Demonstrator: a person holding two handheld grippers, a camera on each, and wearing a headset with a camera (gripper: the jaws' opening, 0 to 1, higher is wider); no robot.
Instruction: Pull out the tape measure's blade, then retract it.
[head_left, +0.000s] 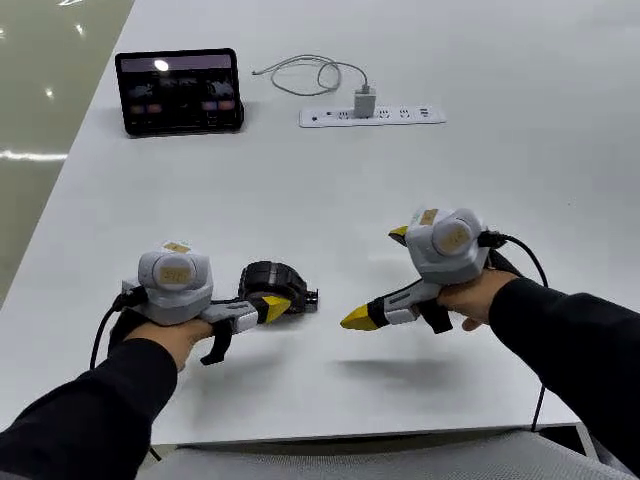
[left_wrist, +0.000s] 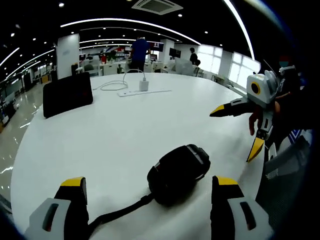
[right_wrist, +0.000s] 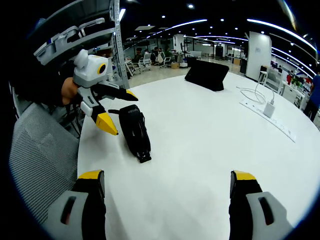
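A black tape measure (head_left: 272, 284) lies on the white table (head_left: 330, 190), its blade fully inside the case. My left gripper (head_left: 270, 293) is open, and its yellow-tipped jaws stand either side of the case without closing on it. In the left gripper view the tape measure (left_wrist: 178, 173) sits just ahead between the wide jaws, and a black strap (left_wrist: 117, 213) trails back from it. My right gripper (head_left: 377, 277) hangs open a little to the right of the case, holding nothing. In the right gripper view the tape measure (right_wrist: 134, 131) lies well ahead, beside the left gripper (right_wrist: 117, 108).
A dark tablet (head_left: 180, 91) stands at the far left of the table. A white power strip (head_left: 372, 116) with a plugged-in charger and a coiled cable (head_left: 308, 73) lies at the back. The table's front edge (head_left: 350, 432) is close to me, with a grey chair below.
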